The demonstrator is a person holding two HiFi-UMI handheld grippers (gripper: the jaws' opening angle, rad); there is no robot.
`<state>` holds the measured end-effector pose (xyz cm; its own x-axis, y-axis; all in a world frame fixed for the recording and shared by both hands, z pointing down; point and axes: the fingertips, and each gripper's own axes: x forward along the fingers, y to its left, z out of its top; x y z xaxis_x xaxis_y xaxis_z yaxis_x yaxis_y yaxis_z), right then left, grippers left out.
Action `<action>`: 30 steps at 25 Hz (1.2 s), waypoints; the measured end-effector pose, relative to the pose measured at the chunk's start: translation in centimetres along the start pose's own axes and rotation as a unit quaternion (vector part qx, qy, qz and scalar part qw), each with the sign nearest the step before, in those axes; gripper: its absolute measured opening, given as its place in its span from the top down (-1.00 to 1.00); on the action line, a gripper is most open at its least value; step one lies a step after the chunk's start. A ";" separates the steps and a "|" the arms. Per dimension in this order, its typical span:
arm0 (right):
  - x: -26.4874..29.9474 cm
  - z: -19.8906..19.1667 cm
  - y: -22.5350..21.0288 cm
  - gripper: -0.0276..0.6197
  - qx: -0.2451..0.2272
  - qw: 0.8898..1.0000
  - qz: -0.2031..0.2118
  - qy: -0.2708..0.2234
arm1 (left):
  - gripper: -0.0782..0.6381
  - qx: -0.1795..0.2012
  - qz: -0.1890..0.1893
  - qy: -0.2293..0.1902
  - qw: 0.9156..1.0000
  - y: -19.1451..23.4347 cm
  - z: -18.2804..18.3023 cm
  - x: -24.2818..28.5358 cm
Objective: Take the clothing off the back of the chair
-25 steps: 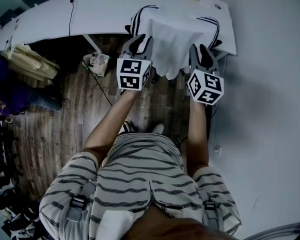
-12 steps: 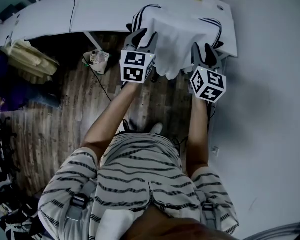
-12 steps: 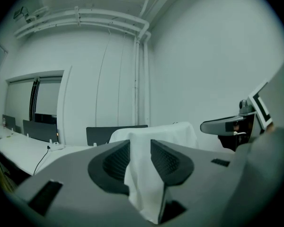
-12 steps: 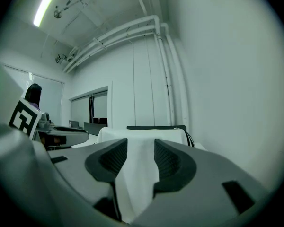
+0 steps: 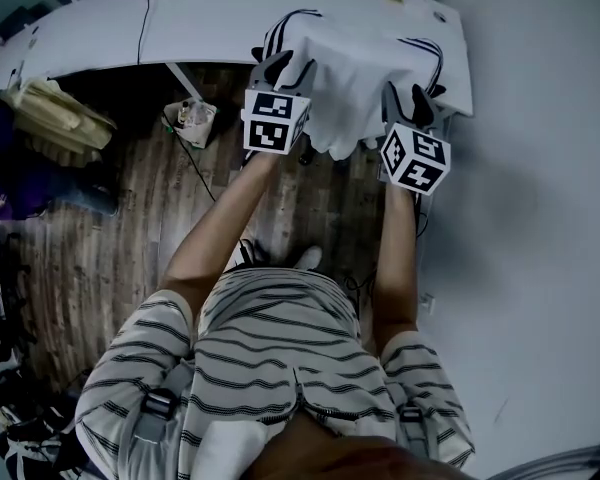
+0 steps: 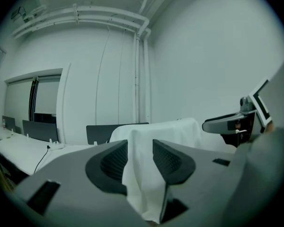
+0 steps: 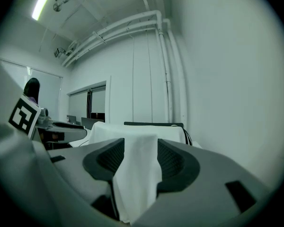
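Observation:
A white garment [image 5: 352, 63] with dark stripes at its sides is draped over a chair back by the white desk [image 5: 210, 18]. The chair is almost wholly hidden under it. My left gripper [image 5: 283, 68] is at the garment's left edge and my right gripper [image 5: 408, 96] at its right edge. Both have just been opening. In the left gripper view a hanging fold of the garment [image 6: 146, 141] lies between the spread jaws of the left gripper [image 6: 139, 152]. In the right gripper view the garment [image 7: 137, 148] likewise sits between the jaws of the right gripper [image 7: 140, 151].
On the wooden floor left of the chair stands a small bag [image 5: 192, 123], with a cable running past it. A yellowish bundle [image 5: 50, 118] lies under the desk at far left. A pale wall [image 5: 540, 168] closes the right side. A person [image 7: 32, 90] stands far off.
Both grippers have moved forward, up the picture, onto the garment's two edges. Their jaws stand wider apart than before. The garment still hangs on the chair back.

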<state>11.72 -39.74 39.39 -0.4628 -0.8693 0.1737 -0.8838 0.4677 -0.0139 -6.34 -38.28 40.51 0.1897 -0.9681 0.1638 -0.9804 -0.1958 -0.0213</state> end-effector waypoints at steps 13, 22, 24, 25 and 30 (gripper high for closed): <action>1.8 -0.4 -2.8 0.16 0.005 1.000 -0.024 0.014 | 0.29 0.019 0.017 0.011 1.000 1.8 -0.3 1.8; 3.2 -0.6 -3.4 0.13 0.002 0.999 -0.031 0.023 | 0.29 0.025 0.022 0.014 0.999 2.4 -0.3 3.1; 3.4 -0.6 -3.5 0.13 0.006 0.999 -0.032 0.022 | 0.29 0.026 0.021 0.011 0.999 2.4 -0.3 3.5; 3.4 -0.6 -3.5 0.13 0.007 0.999 -0.031 0.022 | 0.29 0.027 0.020 0.010 0.999 2.4 -0.3 3.7; 3.9 -0.7 -3.7 0.14 0.013 0.999 -0.025 0.022 | 0.29 0.028 0.019 0.013 0.999 2.3 -0.3 4.1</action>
<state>13.20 -44.73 40.80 -0.4156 -0.8832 0.2173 -0.9072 0.4197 -0.0288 -7.81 -42.68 41.44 0.1511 -0.9705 0.1877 -0.9821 -0.1690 -0.0834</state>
